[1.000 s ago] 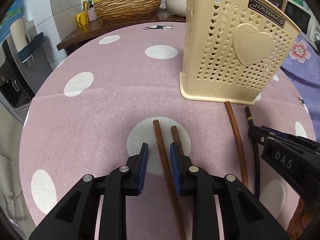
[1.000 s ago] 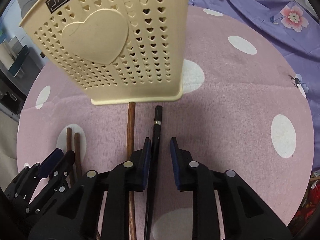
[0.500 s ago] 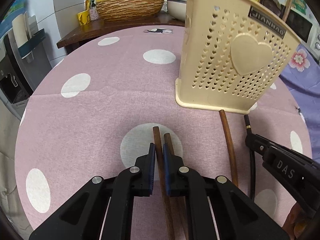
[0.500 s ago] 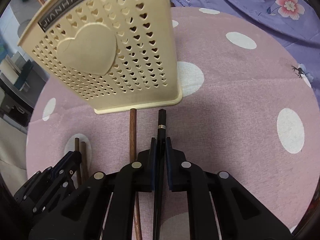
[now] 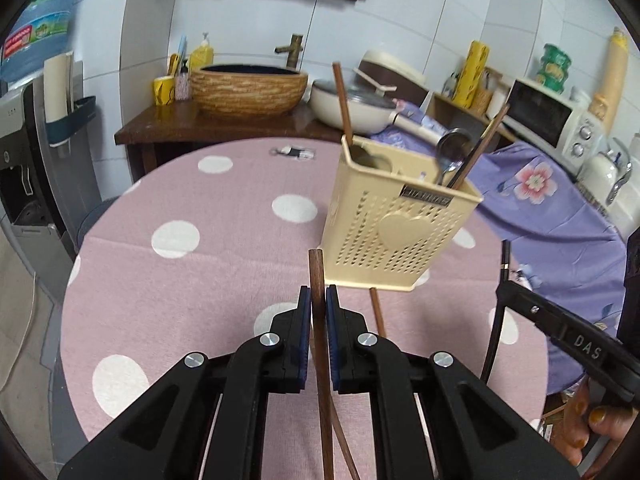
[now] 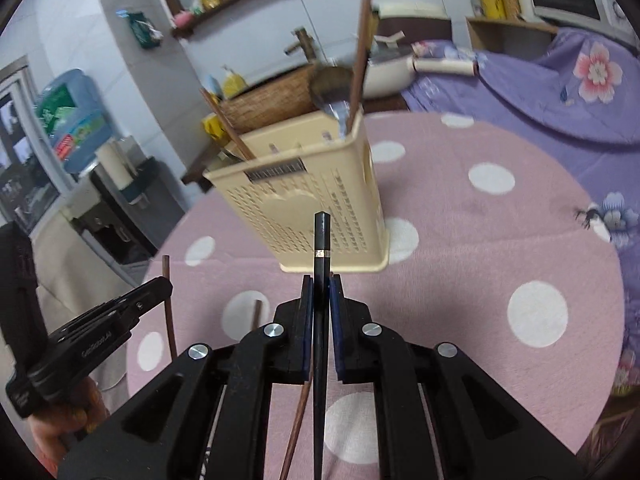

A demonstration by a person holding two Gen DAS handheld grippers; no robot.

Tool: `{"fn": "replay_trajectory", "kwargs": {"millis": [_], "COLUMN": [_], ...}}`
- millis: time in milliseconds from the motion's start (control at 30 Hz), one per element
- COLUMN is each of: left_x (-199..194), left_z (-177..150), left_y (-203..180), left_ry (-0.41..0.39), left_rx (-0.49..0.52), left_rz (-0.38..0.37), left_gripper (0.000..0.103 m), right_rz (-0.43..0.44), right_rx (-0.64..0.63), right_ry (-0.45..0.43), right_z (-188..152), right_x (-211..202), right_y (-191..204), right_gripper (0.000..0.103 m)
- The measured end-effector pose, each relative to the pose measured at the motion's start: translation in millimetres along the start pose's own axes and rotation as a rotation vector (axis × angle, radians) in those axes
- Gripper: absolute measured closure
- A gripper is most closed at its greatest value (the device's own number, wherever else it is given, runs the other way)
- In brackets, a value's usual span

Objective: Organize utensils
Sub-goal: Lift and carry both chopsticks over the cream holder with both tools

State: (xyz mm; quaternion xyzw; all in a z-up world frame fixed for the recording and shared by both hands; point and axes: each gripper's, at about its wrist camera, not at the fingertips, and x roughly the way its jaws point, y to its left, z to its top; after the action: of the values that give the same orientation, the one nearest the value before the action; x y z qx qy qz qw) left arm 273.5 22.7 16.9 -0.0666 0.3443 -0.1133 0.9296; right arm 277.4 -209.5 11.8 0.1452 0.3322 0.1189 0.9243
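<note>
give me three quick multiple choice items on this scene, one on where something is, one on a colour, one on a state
1. Where does the cream utensil holder stand?
A. on the pink dotted tablecloth
B. on the wooden counter
C. on the microwave

2. What colour is the chopstick in the right tool?
A. white
B. black
C. red

3. What state is the left tool in?
A. wide open, nothing between its fingers
B. shut on a spoon
C. shut on a brown chopstick

Answers: 1 A, its base sits on the cloth in both views. 2 B, a black stick with a thin metal band runs between the pads. 3 C, the blue pads press a brown stick.
</note>
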Motion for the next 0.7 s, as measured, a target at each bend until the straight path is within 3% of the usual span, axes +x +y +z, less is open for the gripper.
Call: {"fn": "replay_trajectory", "kwargs": {"millis": [300,700], "left_x": [-58,-83], "left_z": [-4,13], "left_y": [-6,-11], "left_ry": [-0.102,-0.155], "left_rx": [0.064,0.108], "left_rz": [-0.038,-0.052], "left_gripper": [0.096,0.096], "right_rz": [0.057,0.059], "right_rx": [-0.102,-0.156], "right_ry": [-0.094,-0.143], "right_z": [1,23], "right_x": [-73,-95], "right_y": [11,25], "right_gripper": [0.094,0.094]}}
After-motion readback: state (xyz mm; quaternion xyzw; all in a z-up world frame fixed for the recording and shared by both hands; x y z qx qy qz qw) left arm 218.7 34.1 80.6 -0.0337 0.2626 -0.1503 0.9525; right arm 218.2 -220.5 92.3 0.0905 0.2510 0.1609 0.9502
